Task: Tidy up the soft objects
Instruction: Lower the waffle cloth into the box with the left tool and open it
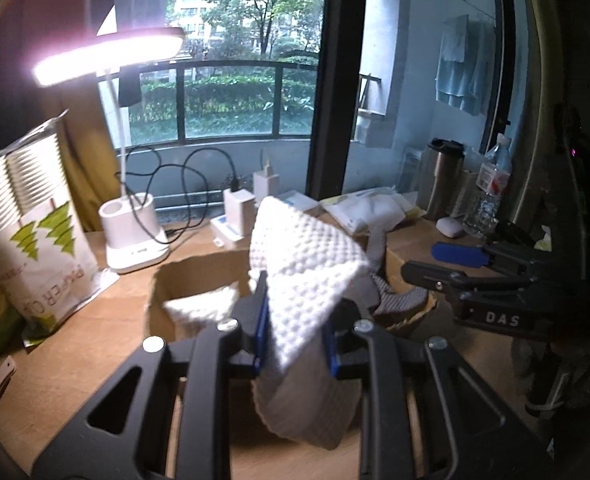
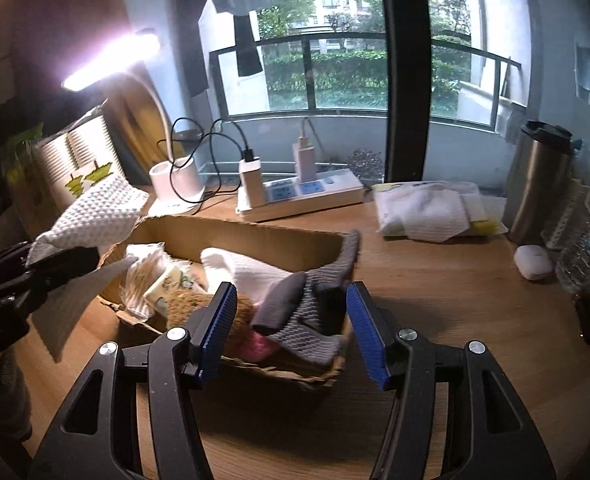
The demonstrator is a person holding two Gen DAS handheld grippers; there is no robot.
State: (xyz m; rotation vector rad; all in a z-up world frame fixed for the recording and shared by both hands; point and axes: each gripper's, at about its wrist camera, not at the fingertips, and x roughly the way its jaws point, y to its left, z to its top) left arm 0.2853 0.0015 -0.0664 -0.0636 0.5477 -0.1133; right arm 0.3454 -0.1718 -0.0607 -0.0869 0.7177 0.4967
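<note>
The left gripper [image 1: 295,340] has its jaws clamped narrow on a white dimpled cloth [image 1: 307,268], which is raised clear of the wooden surface [image 2: 435,288] above the left end of an open cardboard box [image 2: 255,232]; one flap of the cloth stands up over the jaws and another hangs below them. The box sits near the middle of the surface, closer to its back edge, and holds a folded white cloth [image 2: 239,268], a grey knitted cloth [image 2: 315,320] draped over its right wall with a dark grey folded piece [image 2: 281,304] on top, a plastic-wrapped packet [image 2: 147,272] at its left end, and something pink [image 2: 255,346] low at the front. The right gripper [image 2: 291,328] hovers just in front of the box's near right corner, its jaws parted and gripping nothing. Along the back edge stand a lit white desk lamp [image 1: 135,240], a white power strip [image 2: 299,198] with chargers plugged in, and a steel tumbler [image 2: 539,184] towards the right corner. A pack of white tissues [image 2: 427,212] lies just left of the tumbler.
</note>
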